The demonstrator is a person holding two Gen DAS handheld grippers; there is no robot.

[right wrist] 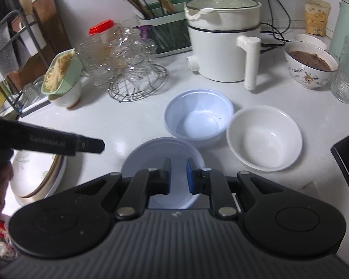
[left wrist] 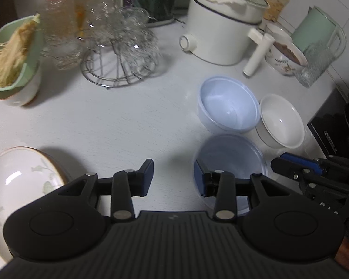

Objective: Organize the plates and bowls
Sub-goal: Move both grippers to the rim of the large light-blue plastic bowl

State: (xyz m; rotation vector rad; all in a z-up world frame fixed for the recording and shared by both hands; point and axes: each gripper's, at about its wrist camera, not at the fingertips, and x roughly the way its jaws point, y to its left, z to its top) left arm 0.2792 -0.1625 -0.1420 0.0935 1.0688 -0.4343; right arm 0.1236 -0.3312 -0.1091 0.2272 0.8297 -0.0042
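Note:
Two pale blue plastic bowls and a white bowl (left wrist: pixel 281 121) (right wrist: pixel 265 139) stand together on the white counter. The far blue bowl (left wrist: pixel 228 104) (right wrist: pixel 197 116) touches the white one. My left gripper (left wrist: pixel 174 176) (right wrist: pixel 97 145) is open over bare counter, its right finger overlapping the left rim of the near blue bowl (left wrist: pixel 232 155) (right wrist: pixel 151 151). My right gripper (right wrist: pixel 178 174) (left wrist: pixel 276 162) hovers over that same bowl, jaws nearly together with nothing between them. A floral plate (left wrist: pixel 18 181) (right wrist: pixel 35 174) lies at the lower left, stacked on another plate.
Behind the bowls stand a white electric pot (left wrist: pixel 216 34) (right wrist: pixel 221 41), a wire rack of glass cups (left wrist: pixel 121 46), a floral bowl of brown food (right wrist: pixel 311 65) and a tall glass (right wrist: pixel 346 69). A green tub of noodles (left wrist: pixel 9 55) sits left; a black appliance (right wrist: pixel 346 158) borders the right.

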